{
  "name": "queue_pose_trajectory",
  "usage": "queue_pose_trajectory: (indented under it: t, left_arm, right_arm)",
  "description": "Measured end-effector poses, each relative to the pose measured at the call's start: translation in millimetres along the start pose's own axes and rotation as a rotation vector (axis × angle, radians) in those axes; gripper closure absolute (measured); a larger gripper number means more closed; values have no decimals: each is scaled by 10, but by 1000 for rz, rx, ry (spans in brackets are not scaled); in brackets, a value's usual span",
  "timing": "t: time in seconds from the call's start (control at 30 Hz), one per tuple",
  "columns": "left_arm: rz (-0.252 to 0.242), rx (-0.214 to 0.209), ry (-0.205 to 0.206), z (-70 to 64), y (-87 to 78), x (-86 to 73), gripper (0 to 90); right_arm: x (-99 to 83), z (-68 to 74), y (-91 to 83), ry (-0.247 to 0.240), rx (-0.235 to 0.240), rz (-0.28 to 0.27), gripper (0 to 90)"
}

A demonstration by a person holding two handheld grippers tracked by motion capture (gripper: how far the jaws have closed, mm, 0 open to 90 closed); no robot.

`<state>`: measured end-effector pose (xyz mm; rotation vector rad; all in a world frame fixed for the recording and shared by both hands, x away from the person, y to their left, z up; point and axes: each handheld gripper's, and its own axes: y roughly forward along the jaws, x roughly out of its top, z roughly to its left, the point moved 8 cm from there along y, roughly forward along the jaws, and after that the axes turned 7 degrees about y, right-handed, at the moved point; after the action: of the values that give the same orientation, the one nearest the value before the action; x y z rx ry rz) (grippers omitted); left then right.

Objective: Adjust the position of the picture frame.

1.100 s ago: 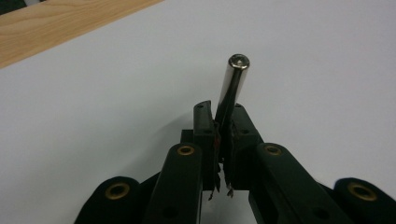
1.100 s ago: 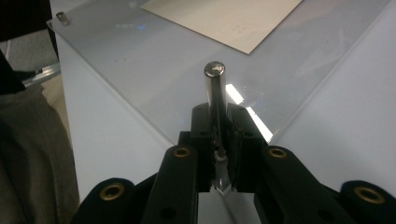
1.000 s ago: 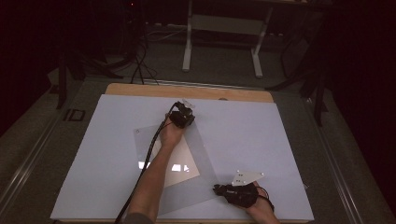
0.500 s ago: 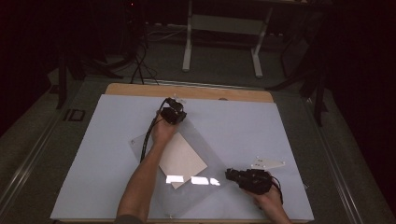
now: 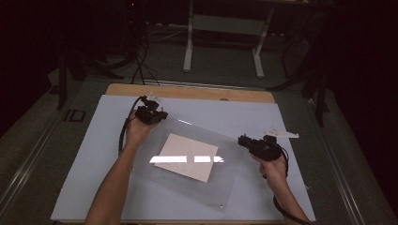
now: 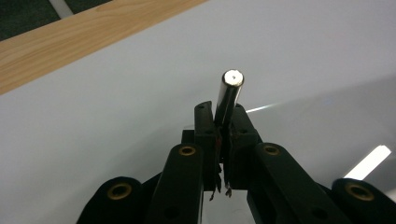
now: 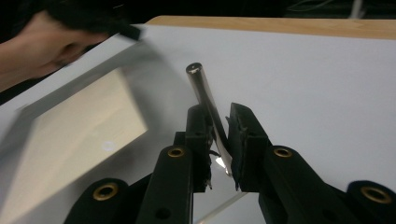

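A clear plastic sheet [image 5: 220,180] lies slanted on the white table top [image 5: 84,154], and a beige card [image 5: 185,157] shows through its middle. My left gripper [image 5: 151,114] is at the sheet's far left corner. In the left gripper view it [image 6: 220,112] is shut on a short, shiny metal pin [image 6: 229,93] that stands up between the jaws. My right gripper [image 5: 253,144] is at the sheet's right corner. It [image 7: 219,114] is shut on a second metal pin [image 7: 201,86] that leans away, with the sheet's edge [image 7: 84,93] just to the left.
A wooden strip [image 5: 187,91] runs along the table's far edge. Beyond it are a white stand's legs [image 5: 190,51] and cables on the dark floor. A small fastener [image 5: 220,205] sits in the sheet's near corner. The white top is bare at far right.
My left gripper has moved left and my right gripper has moved away from me and to the right. The clear sheet and beige card have swung round with them.
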<state>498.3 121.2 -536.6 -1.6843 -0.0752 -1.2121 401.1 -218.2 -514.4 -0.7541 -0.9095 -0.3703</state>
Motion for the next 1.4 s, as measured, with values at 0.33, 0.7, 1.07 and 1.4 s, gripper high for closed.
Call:
queue_pose_trajectory:
  t: [0.33,0.7,1.07,1.4]
  left_arm:
    - [25,-2,-47,-57,-104,-532,855]
    - [42,44,-62,-71,-36,-665,851]
    - [46,63,-66,-81,-53,-680,852]
    - [30,71,-75,-107,-66,-698,851]
  right_arm:
    - [138,-390,574,59,-90,50,795]
    - [-46,-517,849,72,-138,102,803]
    - [-51,-511,871,9,-155,100,815]
    - [-56,-511,879,8,-156,108,814]
